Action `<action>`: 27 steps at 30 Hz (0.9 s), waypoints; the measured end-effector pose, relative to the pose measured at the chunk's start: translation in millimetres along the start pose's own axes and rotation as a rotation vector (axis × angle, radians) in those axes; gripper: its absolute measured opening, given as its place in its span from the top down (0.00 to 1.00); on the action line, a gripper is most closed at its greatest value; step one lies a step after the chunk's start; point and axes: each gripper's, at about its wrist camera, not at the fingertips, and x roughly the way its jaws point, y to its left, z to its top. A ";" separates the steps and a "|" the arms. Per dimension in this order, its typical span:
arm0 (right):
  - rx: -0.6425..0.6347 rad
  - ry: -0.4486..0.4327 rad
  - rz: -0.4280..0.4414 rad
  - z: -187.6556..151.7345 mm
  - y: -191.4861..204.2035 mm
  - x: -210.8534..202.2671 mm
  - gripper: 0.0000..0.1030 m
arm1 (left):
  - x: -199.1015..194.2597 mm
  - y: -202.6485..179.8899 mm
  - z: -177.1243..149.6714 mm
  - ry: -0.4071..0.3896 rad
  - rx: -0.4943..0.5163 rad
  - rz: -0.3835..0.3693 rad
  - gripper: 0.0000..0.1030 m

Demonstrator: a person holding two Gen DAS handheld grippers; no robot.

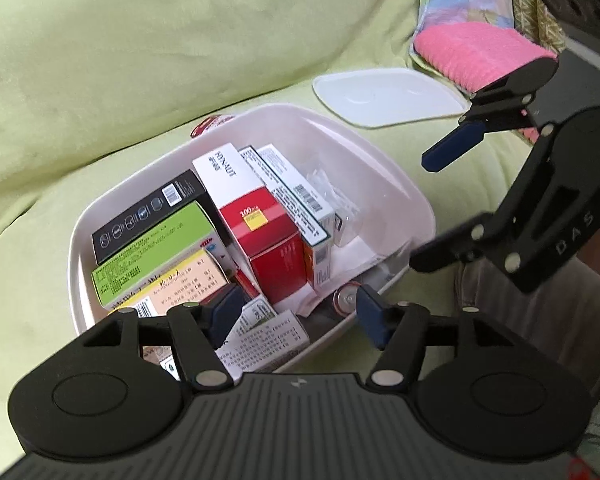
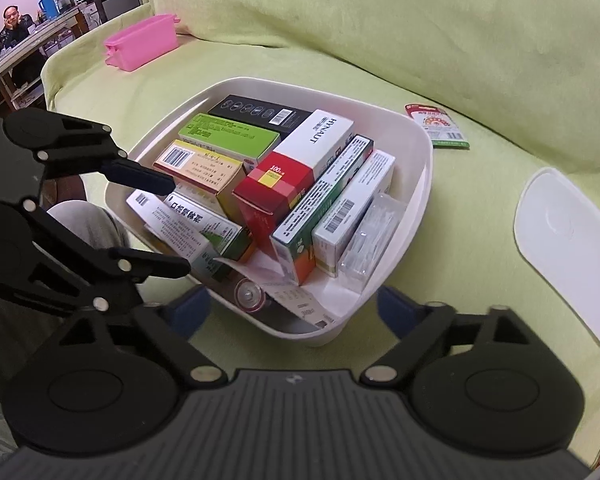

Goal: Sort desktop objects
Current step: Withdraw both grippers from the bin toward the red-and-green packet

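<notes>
Both grippers, left gripper [image 1: 296, 312] and right gripper [image 2: 292, 312], hang released over the near rim of the white bin [image 2: 416, 184], lid [image 2: 572, 256] lying off right

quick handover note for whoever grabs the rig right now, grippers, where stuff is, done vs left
Left gripper: open, empty, hovering over the near rim of the white bin.
Right gripper: open, empty, at the bin's near edge.
The bin sits on the green sofa cover, packed with medicine boxes, including the red and white box and the green box; a battery lies at the bottom.
Its lid lies off to the side.
Looks done: most boxes binned.
Likely left: the small packet still outside the bin; lid not on.
</notes>
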 end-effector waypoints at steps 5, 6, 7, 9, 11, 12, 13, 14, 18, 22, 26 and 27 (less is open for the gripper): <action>-0.011 -0.038 0.009 2.0 -6.0 0.4 0.09 | -0.4 8.2 6.5 -0.007 0.010 0.006 0.37; -0.010 -0.050 0.016 3.0 -8.6 -0.6 0.09 | -1.0 10.7 8.2 -0.009 0.015 0.010 0.37; -0.009 -0.064 0.023 4.5 -11.0 -1.8 0.09 | -2.1 13.3 10.0 -0.014 0.021 0.016 0.37; -0.012 -0.099 0.020 8.6 -17.9 -6.4 0.08 | -5.5 19.7 15.0 -0.030 0.044 0.034 0.37; -0.018 -0.134 0.007 14.7 -27.7 -11.9 0.08 | -9.1 27.3 22.1 -0.051 0.074 0.060 0.37; -0.018 -0.151 -0.001 17.9 -33.5 -14.3 0.08 | -10.4 31.6 26.5 -0.061 0.089 0.075 0.37; -0.015 -0.170 -0.015 21.5 -40.6 -16.6 0.07 | -11.0 36.5 31.7 -0.069 0.104 0.091 0.37; -0.012 -0.190 -0.029 25.0 -47.8 -18.9 0.06 | -11.2 41.5 37.1 -0.076 0.120 0.107 0.37; -0.014 -0.231 -0.100 39.7 -77.6 -22.0 0.04 | -4.7 59.5 62.0 -0.112 0.214 0.165 0.36; -0.040 -0.249 -0.178 53.6 -102.6 -15.0 0.04 | 11.0 82.0 93.2 -0.155 0.295 0.198 0.34; -0.074 -0.254 -0.239 67.7 -125.5 -3.6 0.04 | 37.2 104.6 123.0 -0.189 0.357 0.215 0.34; -0.079 -0.256 -0.248 71.1 -130.1 -0.9 0.04 | 44.7 110.9 130.4 -0.193 0.360 0.215 0.34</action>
